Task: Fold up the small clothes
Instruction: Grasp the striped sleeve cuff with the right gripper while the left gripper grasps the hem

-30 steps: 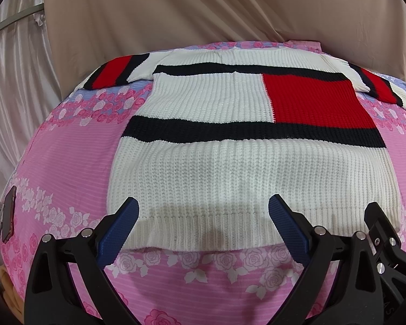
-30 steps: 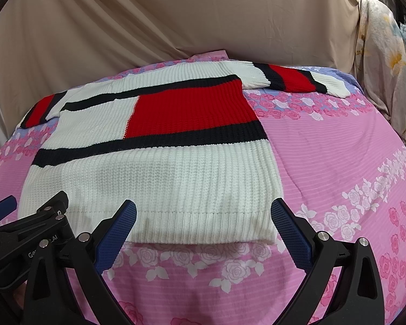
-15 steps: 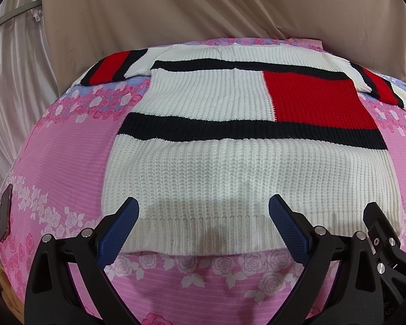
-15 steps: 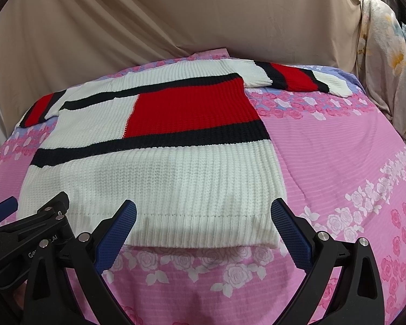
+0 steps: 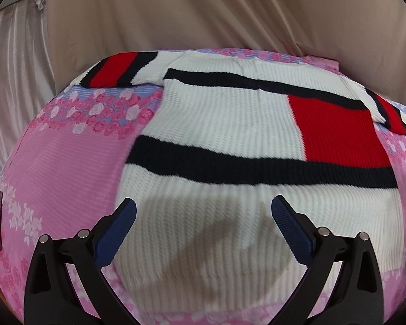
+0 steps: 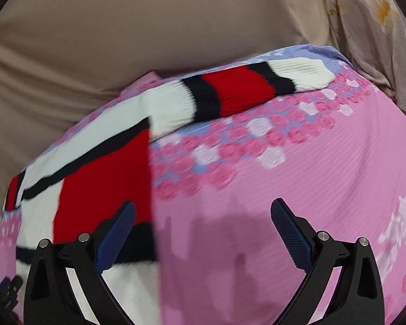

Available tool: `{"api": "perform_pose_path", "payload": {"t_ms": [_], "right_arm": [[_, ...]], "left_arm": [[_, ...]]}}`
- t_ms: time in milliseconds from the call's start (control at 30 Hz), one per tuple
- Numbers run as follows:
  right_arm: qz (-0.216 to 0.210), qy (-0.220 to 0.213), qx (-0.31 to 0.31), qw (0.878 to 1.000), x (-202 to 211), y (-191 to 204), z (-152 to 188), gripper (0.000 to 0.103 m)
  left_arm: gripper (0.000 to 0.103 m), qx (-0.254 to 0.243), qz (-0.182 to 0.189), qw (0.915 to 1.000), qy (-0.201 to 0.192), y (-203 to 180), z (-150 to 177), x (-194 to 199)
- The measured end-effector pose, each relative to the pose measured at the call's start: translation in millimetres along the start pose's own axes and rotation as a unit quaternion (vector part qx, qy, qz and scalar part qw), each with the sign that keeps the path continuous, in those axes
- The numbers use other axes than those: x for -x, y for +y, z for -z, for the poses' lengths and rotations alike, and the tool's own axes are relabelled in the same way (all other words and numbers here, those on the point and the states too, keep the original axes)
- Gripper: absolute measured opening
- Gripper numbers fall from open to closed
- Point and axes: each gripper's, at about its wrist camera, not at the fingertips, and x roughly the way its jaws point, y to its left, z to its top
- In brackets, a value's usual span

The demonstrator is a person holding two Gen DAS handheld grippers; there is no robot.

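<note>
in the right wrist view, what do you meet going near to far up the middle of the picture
right claw with jaws open → pink floral bedsheet → striped sleeve of the sweater → beige curtain

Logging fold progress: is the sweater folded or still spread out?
Spread flat: the sweater lies open on the bedsheet, both sleeves out sideways; neither open claw holds it.
</note>
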Motion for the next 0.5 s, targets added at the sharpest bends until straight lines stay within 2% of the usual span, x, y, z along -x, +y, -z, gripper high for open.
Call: {"api": "perform_pose_path", "payload": {"t_ms": [133, 333, 367, 433, 467, 500], "right_arm": [[0.042, -0.010, -0.077, 0.996, -51.8, -80.6, -69.3, 0.098], [0.021, -0.006, -0.200, 0.980, -120.0, -161.7, -133.1, 0.098], [0.022, -0.010, -0.213, 0.977, -126.4, -168.5, -138.1, 0.093], [0.033, -0.026, -0.228, 0.973, -137.3, -175.5, -150.7, 0.081], [0.039, -0.034, -0.224, 0.973, -140.7, -173.8, -159.0, 0.054], [0.041, -0.032, -0.217, 0.975, -145.3, -169.4, -167.4, 0.021]], "left_arm": [[0.098, 0.012, 0.001, 0.9999, -0.004, 9.4, -12.2, -13.3], [0.098, 0.021, 0.007, 0.9997, -0.013, 18.0, -26.0, -26.2], [0.098, 0.022, 0.007, 0.9996, -0.014, 18.8, -27.8, -28.3], [0.098, 0.019, 0.003, 0.9997, -0.013, 19.5, -31.3, -33.3], [0.098, 0.017, 0.001, 0.9998, -0.012, 18.9, -32.5, -35.4], [0.098, 0.016, 0.002, 0.9998, -0.010, 18.6, -33.8, -37.6]]}}
